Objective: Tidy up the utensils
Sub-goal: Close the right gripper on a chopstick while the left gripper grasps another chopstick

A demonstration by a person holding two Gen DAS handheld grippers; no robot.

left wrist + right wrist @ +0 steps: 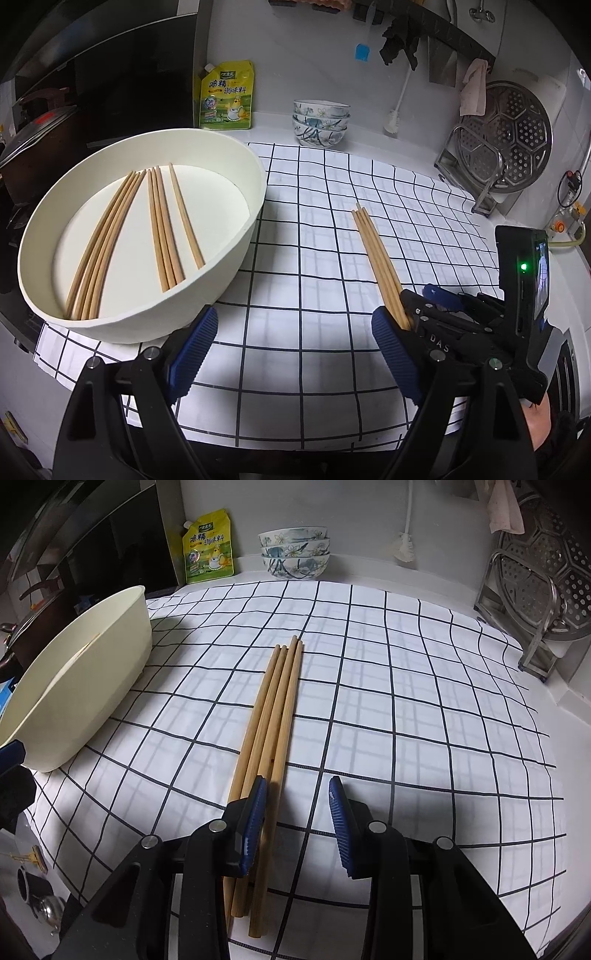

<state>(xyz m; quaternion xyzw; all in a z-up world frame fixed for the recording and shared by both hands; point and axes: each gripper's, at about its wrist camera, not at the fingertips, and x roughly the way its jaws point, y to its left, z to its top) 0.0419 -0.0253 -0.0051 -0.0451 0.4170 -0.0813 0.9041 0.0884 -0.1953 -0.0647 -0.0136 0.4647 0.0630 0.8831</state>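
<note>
A cream oval tub [236, 254] stands on the checked cloth [314, 332] and holds several wooden chopsticks [162, 229]. A bundle of several chopsticks [376, 254] lies on the cloth to its right; it also shows in the right wrist view [273, 716]. My left gripper [291, 347] is open and empty, just in front of the tub. My right gripper [297, 812] is open, low over the near ends of the bundle, its left finger [255, 812] lying over them. The tub shows at the left in the right wrist view [122, 657].
Stacked patterned bowls [320, 122], a yellow seasoning pouch [227, 96] and a white brush [395, 114] stand at the back wall. A steel rack with a perforated steamer plate [506, 136] is at the back right. A dark stove and pot [40, 136] lie left.
</note>
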